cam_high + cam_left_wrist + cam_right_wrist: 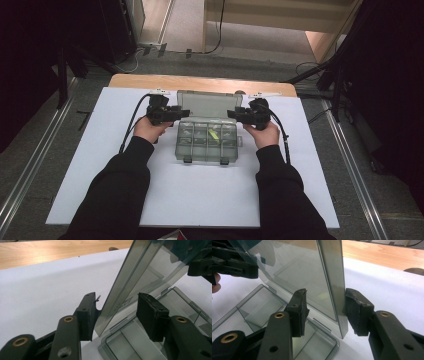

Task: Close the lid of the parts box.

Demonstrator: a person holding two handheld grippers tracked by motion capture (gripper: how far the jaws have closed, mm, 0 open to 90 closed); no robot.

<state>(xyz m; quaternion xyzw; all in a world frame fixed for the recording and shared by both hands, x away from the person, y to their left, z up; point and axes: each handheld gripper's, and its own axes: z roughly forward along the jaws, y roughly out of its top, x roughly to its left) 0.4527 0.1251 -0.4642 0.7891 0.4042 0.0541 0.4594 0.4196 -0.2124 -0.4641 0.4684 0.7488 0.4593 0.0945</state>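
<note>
Clear box (206, 141) mid-desk, lid (207, 104) upright along its far edge, running left-right between left claw (181, 113) and right claw (235, 114), both released, straddling the lid's ends.

In the high view, the yellow item (214, 134) inside the compartment box (207, 150) is too small to identify. The raised lid (140, 282) is cut off by the top edge in both gripper views. The person's forearms leave the high view below the box.
</note>
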